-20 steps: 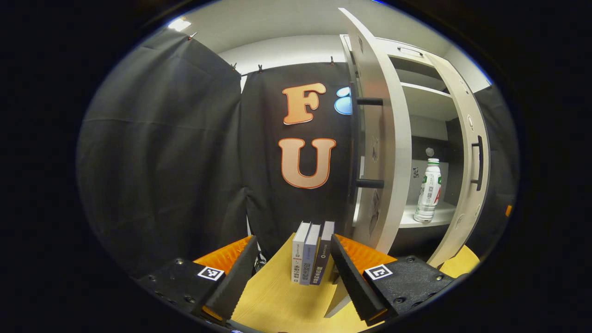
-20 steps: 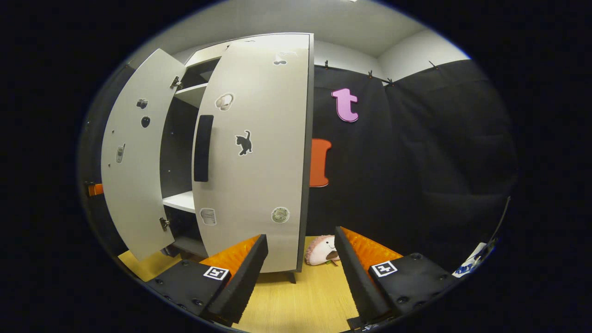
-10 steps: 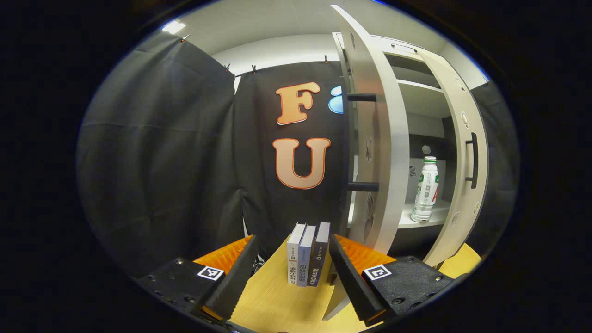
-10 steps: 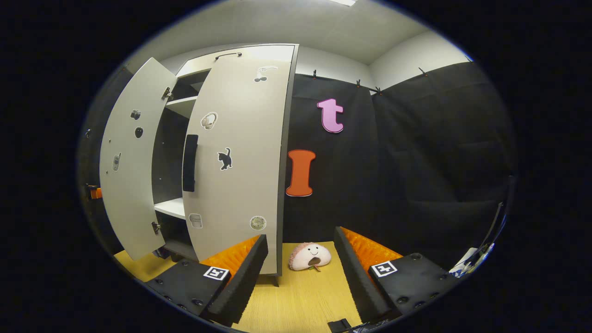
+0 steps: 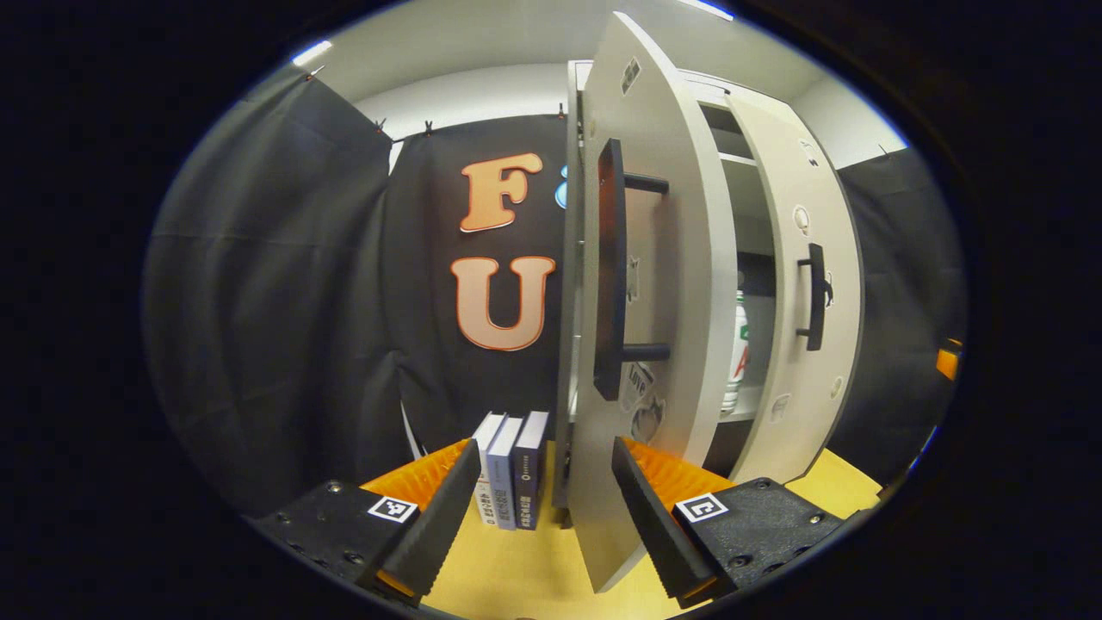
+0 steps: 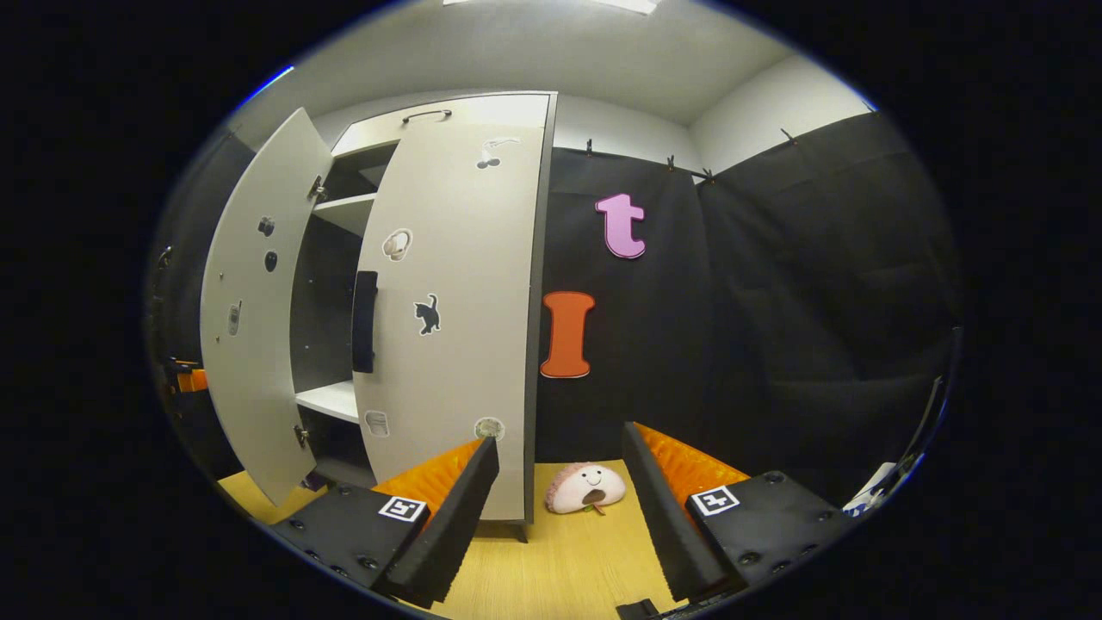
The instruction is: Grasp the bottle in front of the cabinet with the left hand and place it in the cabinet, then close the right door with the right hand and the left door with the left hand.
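**Left door waiting, bottle already shelved**

The left gripper (image 5: 542,504) is hovering spread and empty, the left door (image 5: 654,284) standing upright just ahead-right. The bottle (image 5: 736,353) is sitting inside the cabinet (image 6: 344,402). The right gripper (image 6: 560,517) is idling spread beside the right door (image 6: 456,301).
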Demonstrator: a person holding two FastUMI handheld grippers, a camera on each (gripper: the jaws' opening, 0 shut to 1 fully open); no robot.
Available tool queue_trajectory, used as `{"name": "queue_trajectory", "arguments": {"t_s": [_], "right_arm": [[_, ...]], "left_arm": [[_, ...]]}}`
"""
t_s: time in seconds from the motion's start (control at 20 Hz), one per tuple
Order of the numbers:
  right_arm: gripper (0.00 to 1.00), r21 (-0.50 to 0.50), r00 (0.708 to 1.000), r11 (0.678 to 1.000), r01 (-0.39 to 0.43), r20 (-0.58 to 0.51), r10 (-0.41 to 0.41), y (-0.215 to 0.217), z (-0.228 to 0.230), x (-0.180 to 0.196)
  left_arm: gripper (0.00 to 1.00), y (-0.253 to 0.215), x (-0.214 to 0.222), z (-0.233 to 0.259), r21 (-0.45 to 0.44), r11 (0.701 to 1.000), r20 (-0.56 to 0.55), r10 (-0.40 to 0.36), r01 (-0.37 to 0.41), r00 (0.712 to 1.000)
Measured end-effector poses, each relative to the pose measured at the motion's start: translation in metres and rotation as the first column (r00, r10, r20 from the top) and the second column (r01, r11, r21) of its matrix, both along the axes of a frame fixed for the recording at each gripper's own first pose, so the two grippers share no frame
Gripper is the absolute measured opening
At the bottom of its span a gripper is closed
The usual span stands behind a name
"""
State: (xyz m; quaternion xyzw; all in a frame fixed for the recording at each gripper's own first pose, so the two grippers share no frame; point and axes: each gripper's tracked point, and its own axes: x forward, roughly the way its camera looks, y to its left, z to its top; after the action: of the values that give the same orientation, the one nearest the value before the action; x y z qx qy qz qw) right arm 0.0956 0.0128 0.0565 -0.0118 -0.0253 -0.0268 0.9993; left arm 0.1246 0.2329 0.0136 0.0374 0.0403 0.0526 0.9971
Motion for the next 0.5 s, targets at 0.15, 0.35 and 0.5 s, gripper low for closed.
{"name": "queue_trajectory", "arguments": {"t_s": [0.15, 0.35, 0.5], "right_arm": [[0.96, -0.002, 1.000, 1.000, 0.018, 0.005, -0.018, -0.009, 0.001, -0.007], [0.95, -0.017, 0.998, 0.998, 0.060, 0.015, -0.060, -0.028, 0.006, -0.018], [0.95, -0.018, 0.996, 0.996, 0.091, 0.019, -0.090, -0.042, 0.008, -0.027]], "left_arm": [[0.91, -0.032, 0.012, -0.006, -0.021, 0.997, -0.007, -0.068, 0.068, 0.998], [0.94, -0.070, 0.030, -0.011, -0.055, 0.989, -0.009, -0.139, 0.138, 0.990], [0.94, -0.099, 0.052, -0.016, -0.076, 0.978, -0.009, -0.195, 0.194, 0.981]]}}
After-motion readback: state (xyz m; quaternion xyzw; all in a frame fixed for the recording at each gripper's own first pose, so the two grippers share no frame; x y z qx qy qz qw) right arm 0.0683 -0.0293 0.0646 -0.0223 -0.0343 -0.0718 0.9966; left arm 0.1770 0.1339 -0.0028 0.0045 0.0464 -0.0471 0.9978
